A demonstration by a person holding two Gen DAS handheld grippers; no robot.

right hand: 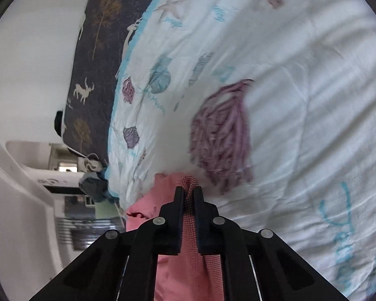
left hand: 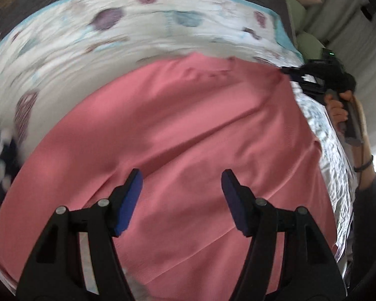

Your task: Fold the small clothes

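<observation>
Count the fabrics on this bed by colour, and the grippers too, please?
Pink garment: 1
White seashell quilt: 1
Dark deer-print sheet: 1
Grippers: 2, the left gripper open, the right gripper shut on the garment
Total: 5

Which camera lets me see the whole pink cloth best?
The left wrist view. There the pink cloth spreads wide over the seashell blanket, with the right hand-held gripper pinching its far corner. The right wrist view shows only a bunched bit of cloth clamped in that gripper.
</observation>
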